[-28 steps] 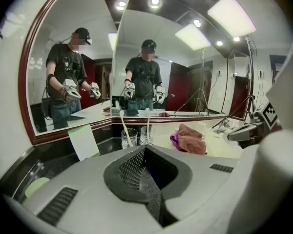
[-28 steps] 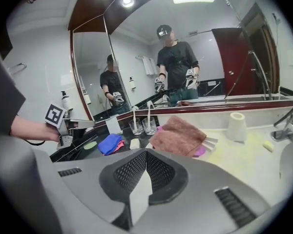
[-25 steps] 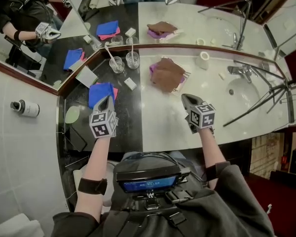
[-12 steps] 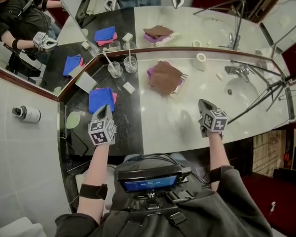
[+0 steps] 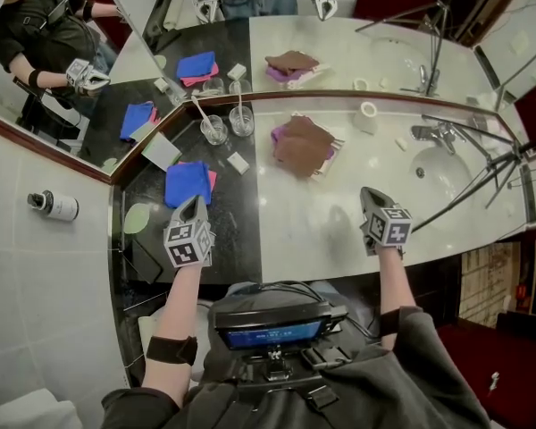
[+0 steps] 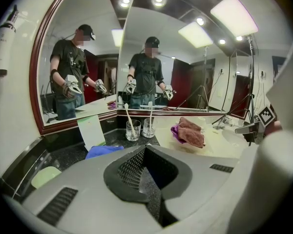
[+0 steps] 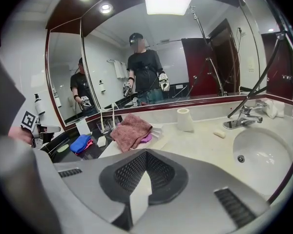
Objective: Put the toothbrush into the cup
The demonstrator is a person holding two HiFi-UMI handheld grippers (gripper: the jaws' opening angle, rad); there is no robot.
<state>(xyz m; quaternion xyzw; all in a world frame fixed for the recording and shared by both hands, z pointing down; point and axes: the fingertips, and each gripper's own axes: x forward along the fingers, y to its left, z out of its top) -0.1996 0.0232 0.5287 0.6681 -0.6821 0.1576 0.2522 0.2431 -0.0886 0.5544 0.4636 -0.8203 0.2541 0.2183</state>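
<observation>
Two clear glass cups stand side by side at the back of the dark counter, the left cup (image 5: 213, 130) (image 6: 133, 130) and the right cup (image 5: 242, 120) (image 6: 148, 127). A white toothbrush (image 5: 199, 107) (image 6: 128, 115) leans in the left cup. A second toothbrush (image 5: 240, 98) (image 6: 150, 112) stands upright in the right one. My left gripper (image 5: 194, 201) (image 6: 145, 151) hovers over the dark counter, well short of the cups, shut and empty. My right gripper (image 5: 368, 193) (image 7: 145, 156) hangs over the pale counter near its front edge, shut with nothing in it.
A brown towel (image 5: 302, 141) lies on a purple cloth mid-counter, and a blue cloth (image 5: 186, 182) lies ahead of my left gripper. Paper roll (image 5: 367, 114), soap (image 5: 402, 143), faucet (image 5: 431, 130), sink (image 5: 442, 172) and tripod legs (image 5: 482, 164) fill the right. Mirrors back the counter.
My right gripper has moved right along the front of the pale counter, away from the towel. The left gripper has stayed where it was.
</observation>
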